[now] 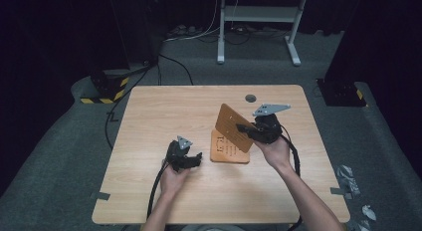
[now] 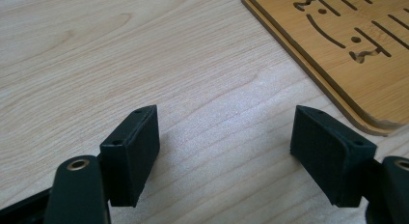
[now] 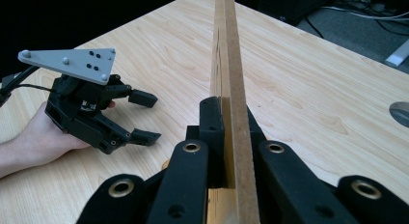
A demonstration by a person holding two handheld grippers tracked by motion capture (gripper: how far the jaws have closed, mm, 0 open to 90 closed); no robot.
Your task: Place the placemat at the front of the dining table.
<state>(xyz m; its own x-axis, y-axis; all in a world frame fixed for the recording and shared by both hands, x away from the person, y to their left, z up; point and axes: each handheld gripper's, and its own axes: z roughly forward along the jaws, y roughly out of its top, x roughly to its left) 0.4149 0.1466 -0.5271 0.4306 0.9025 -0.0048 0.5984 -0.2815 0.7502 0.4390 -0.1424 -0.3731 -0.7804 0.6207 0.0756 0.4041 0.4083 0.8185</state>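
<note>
A: Wooden board (image 1: 233,127) clamped on edge in right gripper (image 1: 247,127), tilted up over the flat board (image 1: 229,152), mid-table toward the right edge.

B: Left gripper (image 1: 195,159)?

A: Jaws spread, empty. Flat board just to its right, so it's nearer.

I am seeing orange-brown wooden boards with dark cut-out line-and-dot patterns (image 1: 230,147), a pale wood-grain table (image 1: 159,116), black two-jaw grippers with grey triangular plates (image 1: 183,156), and grey carpet (image 1: 59,156).
</note>
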